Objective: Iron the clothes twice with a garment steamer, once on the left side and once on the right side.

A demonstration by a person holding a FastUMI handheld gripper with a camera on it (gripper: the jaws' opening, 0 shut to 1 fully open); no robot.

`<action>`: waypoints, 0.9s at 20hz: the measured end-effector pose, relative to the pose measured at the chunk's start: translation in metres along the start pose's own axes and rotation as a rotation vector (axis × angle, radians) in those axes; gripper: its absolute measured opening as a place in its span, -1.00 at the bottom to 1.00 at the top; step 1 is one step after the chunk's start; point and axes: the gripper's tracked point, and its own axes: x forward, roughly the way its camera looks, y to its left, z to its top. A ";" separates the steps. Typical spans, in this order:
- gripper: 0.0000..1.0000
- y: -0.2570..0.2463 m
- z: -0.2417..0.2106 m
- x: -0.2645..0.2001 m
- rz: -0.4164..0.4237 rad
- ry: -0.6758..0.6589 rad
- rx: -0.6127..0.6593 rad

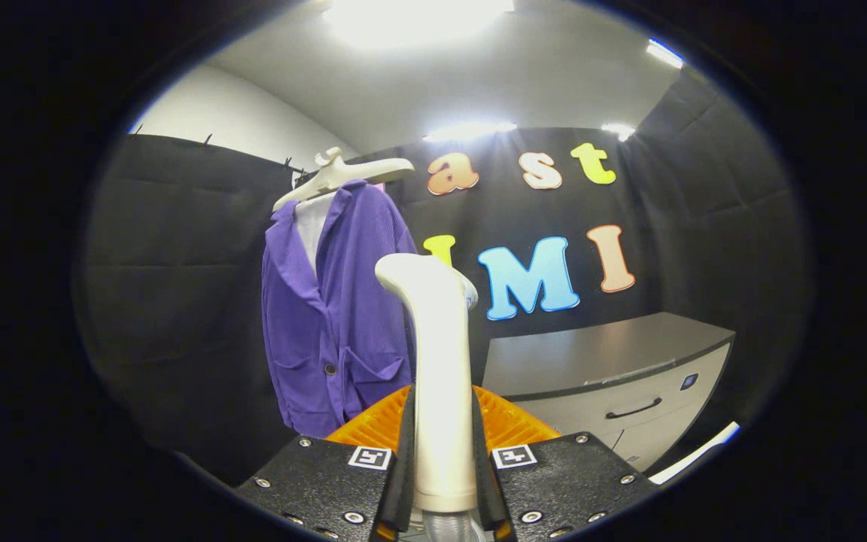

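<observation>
While clamped upright in hand-held gripper [442, 444], steamer [437, 354], purple jacket [336, 316] beyond

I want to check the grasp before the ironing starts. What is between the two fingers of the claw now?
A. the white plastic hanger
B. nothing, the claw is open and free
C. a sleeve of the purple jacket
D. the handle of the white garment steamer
D: the claw is shut on the upright white garment steamer, while the purple jacket hangs beyond it on its white plastic hanger.
</observation>
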 end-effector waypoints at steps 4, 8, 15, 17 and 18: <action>-0.31 -0.027 0.038 0.018 -0.018 -0.042 0.007; -0.29 -0.043 0.071 0.029 -0.016 -0.092 0.019; -0.29 -0.039 0.090 0.021 -0.006 -0.167 0.031; -0.29 -0.033 0.087 0.007 -0.009 -0.188 0.024; -0.29 -0.028 0.085 -0.003 -0.008 -0.207 0.022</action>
